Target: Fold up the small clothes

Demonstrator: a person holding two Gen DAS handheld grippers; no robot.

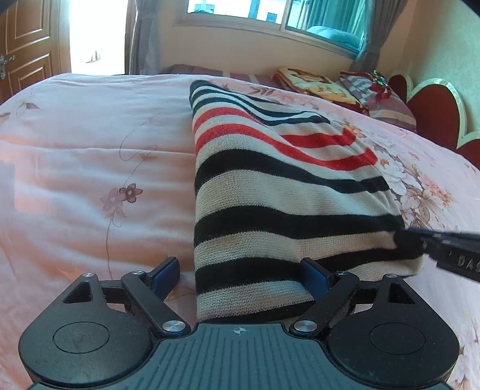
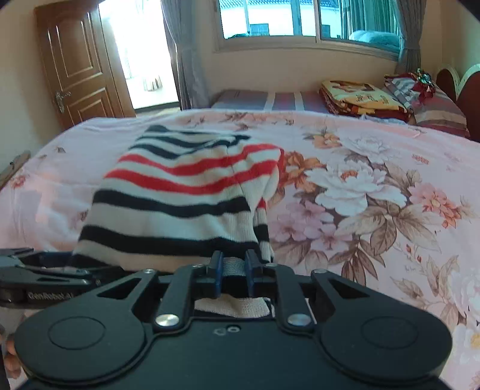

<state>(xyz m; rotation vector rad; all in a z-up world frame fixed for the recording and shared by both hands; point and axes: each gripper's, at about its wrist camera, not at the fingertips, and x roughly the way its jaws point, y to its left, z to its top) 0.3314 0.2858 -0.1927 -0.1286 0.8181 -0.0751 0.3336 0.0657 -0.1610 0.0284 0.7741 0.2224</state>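
Daylight floods from the window (image 2: 300,21) and blown-out doorway (image 2: 141,51). Bed (image 1: 75,168) bright, slightly washed out. Fisheye bends edges; corners dark.

The left claw (image 1: 240,270) gapes wide, tilted downward; the right claw (image 2: 234,270) is pinched nearly closed.

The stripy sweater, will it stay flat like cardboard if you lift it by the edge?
Probably not. The stripy sweater is soft knit and already sags in folds, so it would likely droop from the right gripper pinching its hem. It looks light, and its fuzzy weave probably won't slip.
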